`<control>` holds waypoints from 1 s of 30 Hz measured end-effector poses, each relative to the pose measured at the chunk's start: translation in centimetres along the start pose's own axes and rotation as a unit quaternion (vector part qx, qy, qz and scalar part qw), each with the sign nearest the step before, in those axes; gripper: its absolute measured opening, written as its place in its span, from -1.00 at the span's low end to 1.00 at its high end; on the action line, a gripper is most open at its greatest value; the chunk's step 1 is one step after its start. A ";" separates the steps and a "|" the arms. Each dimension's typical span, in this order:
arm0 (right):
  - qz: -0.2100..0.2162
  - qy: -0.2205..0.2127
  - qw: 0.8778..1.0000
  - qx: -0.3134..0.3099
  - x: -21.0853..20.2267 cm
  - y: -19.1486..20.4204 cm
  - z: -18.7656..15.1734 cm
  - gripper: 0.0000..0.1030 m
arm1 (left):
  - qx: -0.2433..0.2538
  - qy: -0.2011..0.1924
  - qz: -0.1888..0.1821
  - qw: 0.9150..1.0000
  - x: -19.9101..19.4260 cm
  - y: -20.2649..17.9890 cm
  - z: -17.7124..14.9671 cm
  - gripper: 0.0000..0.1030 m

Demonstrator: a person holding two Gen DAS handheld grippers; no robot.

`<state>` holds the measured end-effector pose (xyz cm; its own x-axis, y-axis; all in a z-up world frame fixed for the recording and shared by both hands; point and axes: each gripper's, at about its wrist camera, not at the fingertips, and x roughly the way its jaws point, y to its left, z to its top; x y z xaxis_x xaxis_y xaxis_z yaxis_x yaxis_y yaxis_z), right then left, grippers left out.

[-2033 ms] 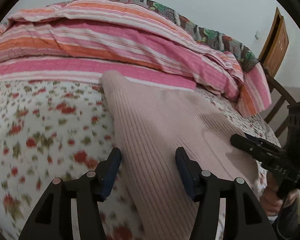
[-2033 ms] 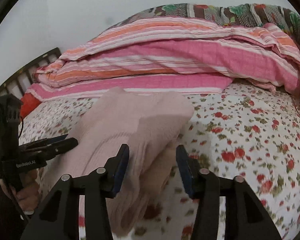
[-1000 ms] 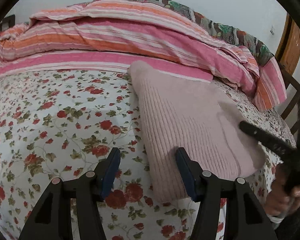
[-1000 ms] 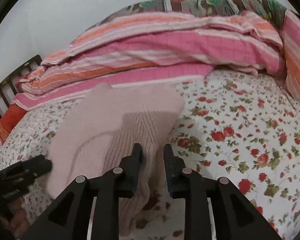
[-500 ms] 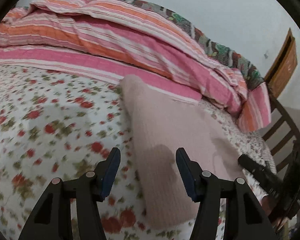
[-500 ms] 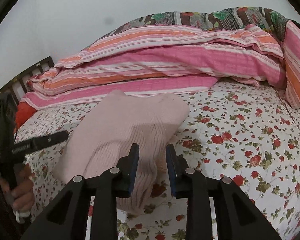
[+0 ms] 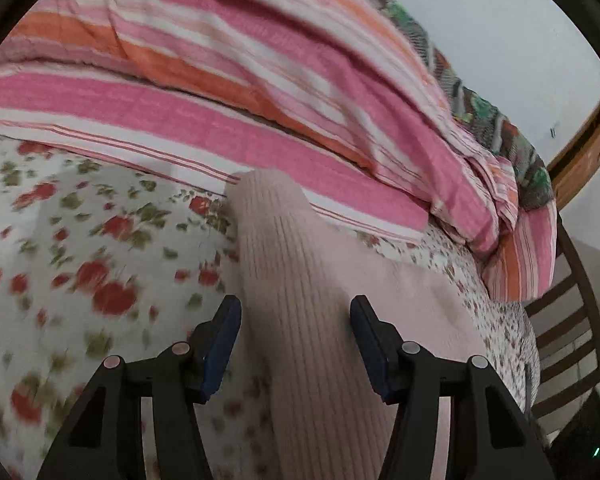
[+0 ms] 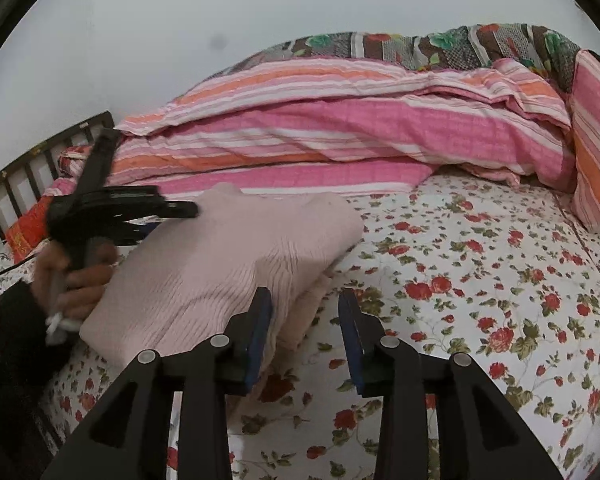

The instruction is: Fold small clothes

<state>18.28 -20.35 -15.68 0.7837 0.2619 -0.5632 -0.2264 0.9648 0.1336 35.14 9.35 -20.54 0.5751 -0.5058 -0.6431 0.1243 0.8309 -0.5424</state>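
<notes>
Left gripper now straddles pink sweater; no writing legible.

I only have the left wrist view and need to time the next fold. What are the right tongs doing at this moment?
Observer: The right tongs are opening; the pink sweater's folded edge lies partly between them, unpinched.
Operator: Where do my left tongs sit over the sweater?
Observer: The left tongs hover over its far corner; whether they touch it is too blurred to tell.
Operator: Anything behind them?
Observer: A dark slatted bed rail at that end.
</notes>
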 end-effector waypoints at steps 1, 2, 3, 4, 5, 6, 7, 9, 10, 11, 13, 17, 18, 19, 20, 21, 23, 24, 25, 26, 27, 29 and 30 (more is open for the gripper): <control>0.002 0.000 1.000 0.003 0.2 -0.1 0.0 -0.28 | -0.008 0.005 -0.002 1.000 0.6 0.3 0.4 0.05; 0.005 0.001 1.000 0.006 0.5 -0.3 0.0 -0.27 | -0.018 0.011 -0.006 1.000 1.3 0.7 0.8 0.05; 0.007 0.002 1.000 0.010 0.7 -0.5 0.0 -0.28 | -0.027 0.013 -0.013 0.999 1.8 1.1 1.2 0.05; 0.009 0.003 1.000 0.015 1.0 -0.7 -0.1 -0.27 | -0.034 0.012 -0.018 0.999 2.0 1.3 1.5 0.03; 0.011 0.004 1.000 0.020 1.3 -0.9 -0.2 -0.25 | -0.039 0.006 -0.020 0.999 2.2 1.5 1.8 -0.12; 0.013 0.006 1.000 0.025 1.6 -1.1 -0.3 -0.23 | -0.039 0.001 -0.014 0.999 2.2 1.6 2.0 -0.33; 0.015 0.007 0.999 0.028 1.7 -1.3 -0.4 -0.22 | -0.037 -0.002 -0.007 0.999 2.3 1.6 2.1 -0.40; 0.019 0.009 0.999 0.033 2.0 -1.4 -0.4 -0.22 | -0.030 -0.001 -0.002 1.000 2.4 1.5 2.3 -0.44; 0.020 0.010 0.999 0.034 1.9 -1.5 -0.4 -0.22 | -0.026 -0.004 0.005 1.000 2.3 1.3 2.2 -0.44; 0.021 0.008 0.999 0.034 1.8 -1.5 -0.2 -0.22 | -0.019 -0.007 0.016 1.000 2.2 1.0 2.2 -0.42; 0.018 0.002 0.999 0.035 1.4 -1.3 0.2 -0.22 | -0.004 -0.016 0.047 0.999 1.7 0.3 2.2 -0.31; 0.009 -0.004 1.000 0.029 1.3 -0.5 0.8 -0.22 | 0.044 -0.022 0.090 0.995 0.1 -1.7 1.1 -0.24; 0.002 0.003 1.000 0.029 1.7 -0.3 0.8 -0.22 | 0.057 -0.021 0.099 0.993 -0.3 -2.1 0.6 -0.24; -0.003 0.012 0.999 0.030 2.0 -0.2 0.8 -0.22 | 0.071 -0.022 0.108 0.991 -0.6 -2.7 0.1 -0.24; -0.013 0.025 0.999 0.029 2.5 0.0 0.6 -0.22 | 0.087 -0.025 0.120 0.989 -1.0 -3.4 -0.7 -0.24; -0.024 0.031 0.999 0.026 2.7 0.1 0.4 -0.22 | 0.102 -0.030 0.134 0.985 -1.6 -4.0 -1.4 -0.24; -0.044 0.035 0.998 0.026 2.7 0.3 0.0 -0.22 | 0.132 -0.056 0.164 0.976 -3.1 -5.2 -3.3 -0.21; -0.046 0.034 0.998 0.032 2.6 0.3 -0.1 -0.22 | 0.141 -0.067 0.173 0.972 -3.7 -5.6 -3.9 -0.15; -0.046 0.033 0.998 0.038 2.4 0.2 -0.1 -0.22 | 0.150 -0.075 0.179 0.969 -4.3 -5.9 -4.6 -0.12; -0.043 0.031 0.998 0.045 2.2 0.2 0.0 -0.22 | 0.161 -0.079 0.183 0.967 -4.8 -6.3 -5.4 -0.10; -0.041 0.030 0.997 0.050 2.0 0.3 0.1 -0.22 | 0.171 -0.079 0.186 0.964 -5.3 -6.7 -6.1 -0.10; -0.040 0.030 0.997 0.055 1.7 0.5 0.2 -0.22 | 0.185 -0.081 0.191 0.961 -6.0 -7.2 -7.4 -0.10; -0.040 0.030 0.997 0.054 1.6 0.7 0.1 -0.22 | 0.189 -0.082 0.193 0.959 -6.3 -7.4 -7.8 -0.10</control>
<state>19.45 -19.25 -16.36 0.7602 0.1854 -0.6227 -0.0982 0.9802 0.1720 24.27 4.57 -16.65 0.7531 -0.1262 -0.6457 0.1436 0.9893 -0.0258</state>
